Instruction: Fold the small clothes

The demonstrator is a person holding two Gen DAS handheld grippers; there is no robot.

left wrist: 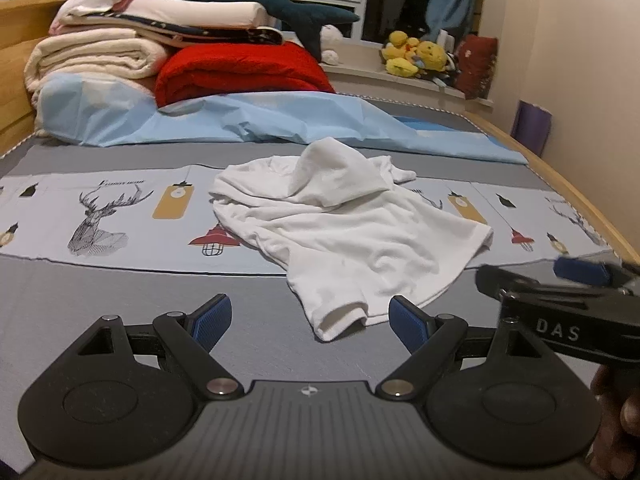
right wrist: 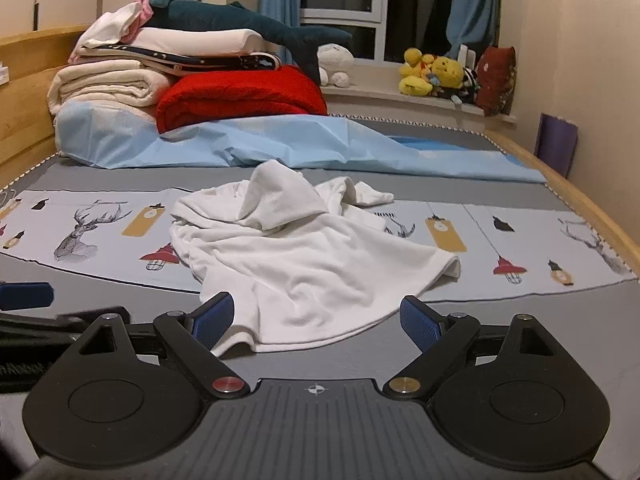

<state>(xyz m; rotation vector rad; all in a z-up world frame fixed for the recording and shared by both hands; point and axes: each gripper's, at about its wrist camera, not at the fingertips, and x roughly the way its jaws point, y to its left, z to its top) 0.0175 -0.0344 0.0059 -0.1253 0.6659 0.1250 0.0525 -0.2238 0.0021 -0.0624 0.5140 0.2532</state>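
Left tongs (left wrist: 310, 322) and right tongs (right wrist: 316, 322), each with blue-padded fingers spread wide and holding nothing, hover low over the near grey part of the bed (left wrist: 120, 300). In the left wrist view the right tongs appear at the right edge as a black body lettered "DAS", with part of a hand (left wrist: 618, 420) below it. In the right wrist view a blue pad of the left tongs shows at the left edge.

Just beyond both pairs of tongs lies the white T-shirt (left wrist: 344, 224), crumpled and unfolded, on the bed. Its near hem reaches the grey sheet between the fingers of the right tongs; in the left wrist view that hem lies just left of the right-hand finger (left wrist: 408, 322). The middle of the garment rises in a peaked fold, and its far part rests on the printed band (right wrist: 92, 224) showing deer heads, lamps and yellow tags.

Farther away, a pale blue sheet (left wrist: 240, 120) lies rumpled across the bed. At far left, against the wooden headboard (right wrist: 24, 80), stands a stack of folded bedding (left wrist: 100, 56): cream and white layers, beside a red blanket (right wrist: 240, 96), with a dark teal plush shark (right wrist: 240, 24) on top.

Farthest off, the windowsill (right wrist: 380, 98) carries yellow plush toys (right wrist: 434, 74) beneath a window with blue curtains (right wrist: 474, 0).
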